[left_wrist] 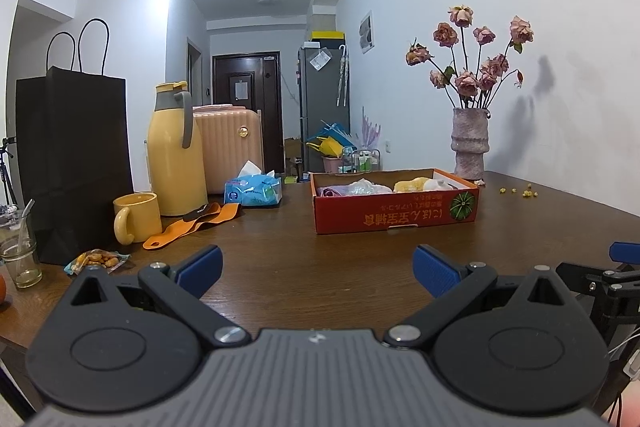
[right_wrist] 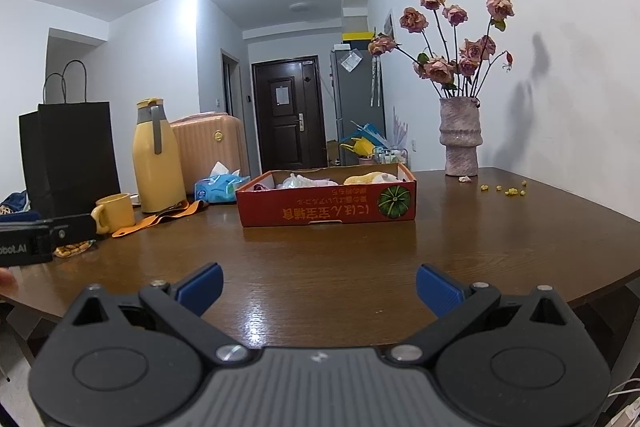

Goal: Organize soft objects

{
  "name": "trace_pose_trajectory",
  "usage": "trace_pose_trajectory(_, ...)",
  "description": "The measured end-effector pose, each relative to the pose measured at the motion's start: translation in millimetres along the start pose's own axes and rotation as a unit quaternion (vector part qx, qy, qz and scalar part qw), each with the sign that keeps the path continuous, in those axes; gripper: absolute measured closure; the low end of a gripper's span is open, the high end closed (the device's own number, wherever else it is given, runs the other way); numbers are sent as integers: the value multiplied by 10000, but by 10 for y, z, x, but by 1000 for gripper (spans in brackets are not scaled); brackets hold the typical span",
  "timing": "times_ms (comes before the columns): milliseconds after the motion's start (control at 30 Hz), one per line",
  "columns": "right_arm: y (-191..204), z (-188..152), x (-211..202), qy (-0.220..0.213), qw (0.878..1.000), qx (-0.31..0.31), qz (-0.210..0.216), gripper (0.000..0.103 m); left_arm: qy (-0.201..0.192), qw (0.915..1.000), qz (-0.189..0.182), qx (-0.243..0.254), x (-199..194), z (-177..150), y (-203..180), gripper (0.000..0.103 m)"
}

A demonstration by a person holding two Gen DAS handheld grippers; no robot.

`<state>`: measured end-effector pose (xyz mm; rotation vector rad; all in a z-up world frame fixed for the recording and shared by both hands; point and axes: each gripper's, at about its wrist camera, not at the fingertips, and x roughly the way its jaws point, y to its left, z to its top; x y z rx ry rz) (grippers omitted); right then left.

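Note:
A shallow red cardboard box (left_wrist: 394,211) sits on the brown table, also in the right wrist view (right_wrist: 326,205). Soft items lie inside it: a purple cloth (left_wrist: 332,191), a clear crinkled bag (left_wrist: 362,187), a yellow plush (left_wrist: 412,183) and a white piece (left_wrist: 436,183). An orange and black strap (left_wrist: 192,225) lies flat left of the box, by the mug. My left gripper (left_wrist: 318,269) is open and empty, low over the table's near edge. My right gripper (right_wrist: 319,289) is open and empty, beside it to the right.
On the table's left stand a black paper bag (left_wrist: 74,163), a yellow thermos (left_wrist: 174,151), a yellow mug (left_wrist: 136,217), a blue tissue pack (left_wrist: 254,189), a snack packet (left_wrist: 98,261) and a glass (left_wrist: 18,251). A vase of dried roses (left_wrist: 470,143) stands at the back right.

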<state>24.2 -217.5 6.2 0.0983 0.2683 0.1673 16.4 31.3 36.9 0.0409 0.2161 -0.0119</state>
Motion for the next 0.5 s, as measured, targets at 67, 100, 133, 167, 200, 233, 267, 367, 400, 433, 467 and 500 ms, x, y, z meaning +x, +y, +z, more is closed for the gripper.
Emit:
trace_pose_trajectory(67, -8, -2, 2, -4, 10000, 21, -17, 0, -18, 10000, 4, -9, -2, -3, 3, 0)
trace_pose_trajectory(100, -12, -6, 1, -3, 10000, 20, -19, 0, -25, 10000, -6, -6, -3, -5, 2, 0)
trace_pose_trajectory(133, -15, -7, 0, -6, 10000, 12, -12, 0, -26, 10000, -9, -7, -3, -6, -8, 0)
trace_pose_trajectory(167, -13, -8, 3, -5, 10000, 1, -13, 0, -41, 10000, -7, -14, -7, -9, -7, 0)
trace_pose_trajectory(200, -12, -8, 6, -7, 10000, -5, -16, 0, -60, 10000, -7, -14, -10, -10, -10, 0)
trace_pose_trajectory(233, -10, -11, 7, -10, 10000, -18, -10, 0, -80, 10000, -8, -9, -17, -10, -13, 0)
trace_pose_trajectory(267, -9, -14, 6, -10, 10000, -30, -6, 0, -101, 9999, -12, 0, -23, -12, -15, 0)
trace_pose_trajectory(367, -4, -22, 3, -18, 10000, -51, -7, 0, -109, 9999, -25, 4, -26, -14, -25, 0)
trace_pose_trajectory(400, -3, -21, 2, -23, 10000, -45, -8, 0, -104, 9999, -23, -9, -25, -17, -22, 0)
trace_pose_trajectory(433, -3, -23, 1, -29, 10000, -44, -9, 0, -101, 9999, -17, -29, -23, -15, -20, 0)
trace_pose_trajectory(467, -2, -24, 1, -31, 10000, -47, -14, 0, -104, 9999, -29, -51, -22, -16, -14, 0)
trace_pose_trajectory(500, 1, -26, 0, -32, 10000, -49, -21, 0, -110, 9999, -70, -48, -25, -19, -9, 0)
